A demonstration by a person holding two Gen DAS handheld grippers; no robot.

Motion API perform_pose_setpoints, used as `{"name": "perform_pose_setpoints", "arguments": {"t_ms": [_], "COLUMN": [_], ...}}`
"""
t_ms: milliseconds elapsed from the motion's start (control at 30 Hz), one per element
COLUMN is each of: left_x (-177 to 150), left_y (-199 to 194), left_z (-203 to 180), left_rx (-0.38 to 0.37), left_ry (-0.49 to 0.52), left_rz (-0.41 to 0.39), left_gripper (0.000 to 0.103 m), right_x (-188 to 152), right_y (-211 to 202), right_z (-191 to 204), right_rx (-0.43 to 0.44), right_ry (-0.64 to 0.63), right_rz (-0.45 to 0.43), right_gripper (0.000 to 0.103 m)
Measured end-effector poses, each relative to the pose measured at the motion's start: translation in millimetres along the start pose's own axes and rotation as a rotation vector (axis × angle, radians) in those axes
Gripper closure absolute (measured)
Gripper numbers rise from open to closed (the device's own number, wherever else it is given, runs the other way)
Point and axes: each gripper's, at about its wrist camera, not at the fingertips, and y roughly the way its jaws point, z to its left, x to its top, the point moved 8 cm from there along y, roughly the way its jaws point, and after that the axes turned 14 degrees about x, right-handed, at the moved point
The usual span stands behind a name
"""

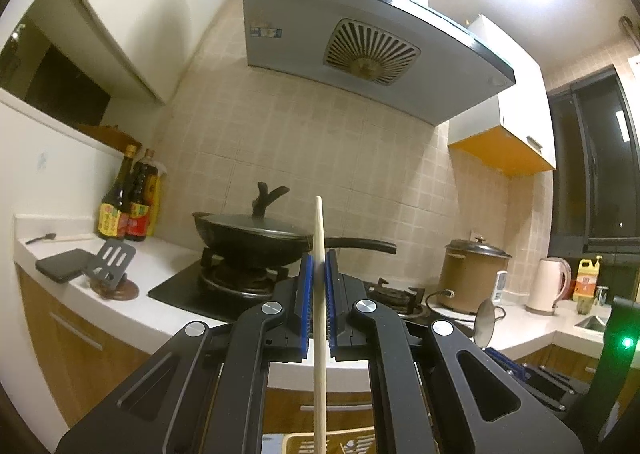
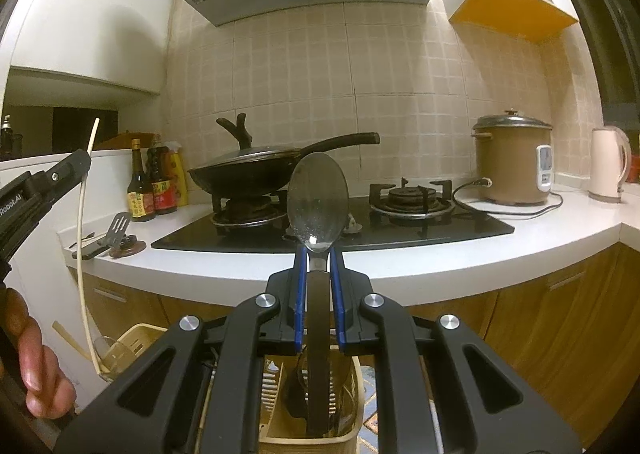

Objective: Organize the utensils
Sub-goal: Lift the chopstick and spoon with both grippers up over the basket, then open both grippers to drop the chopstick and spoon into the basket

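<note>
My left claw (image 1: 319, 274) is clenched on a chopstick (image 1: 319, 294) and my right claw (image 2: 319, 278) on a spoon (image 2: 318, 202), both held upright, so each can probably drop straight into the near caddy (image 2: 352, 434) below

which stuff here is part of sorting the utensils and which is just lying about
Job things:
- chopstick, in left tongs
- metal spoon, in right tongs
- utensil basket

Lying about:
- lidded wok
- sauce bottles
- rice cooker
- kettle
- phone
</note>
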Motion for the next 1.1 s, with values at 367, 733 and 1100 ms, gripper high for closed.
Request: {"name": "perform_pose_setpoints", "arguments": {"t_ms": [367,733,1100], "left_x": [2.6,-3.4,2.0], "left_y": [0.5,9.2,-4.7], "left_z": [7.2,6.3,2.2], "left_rx": [-0.011,-0.011,-0.034], "left_ry": [-0.028,-0.013,0.000], "left_rz": [0.001,-0.011,-0.015], "left_gripper": [0.099,0.098,0.098], "right_x": [-16.4,-31.8,-19.6], "right_y": [4.7,3.2,-17.7], "right_z": [-9.2,-13.1,1.8], "right_rx": [0.076,0.071,0.085], "right_ry": [0.077,0.085,0.028], "right_rz": [0.081,0.089,0.056], "right_gripper": [0.093,0.093,0.085]}}
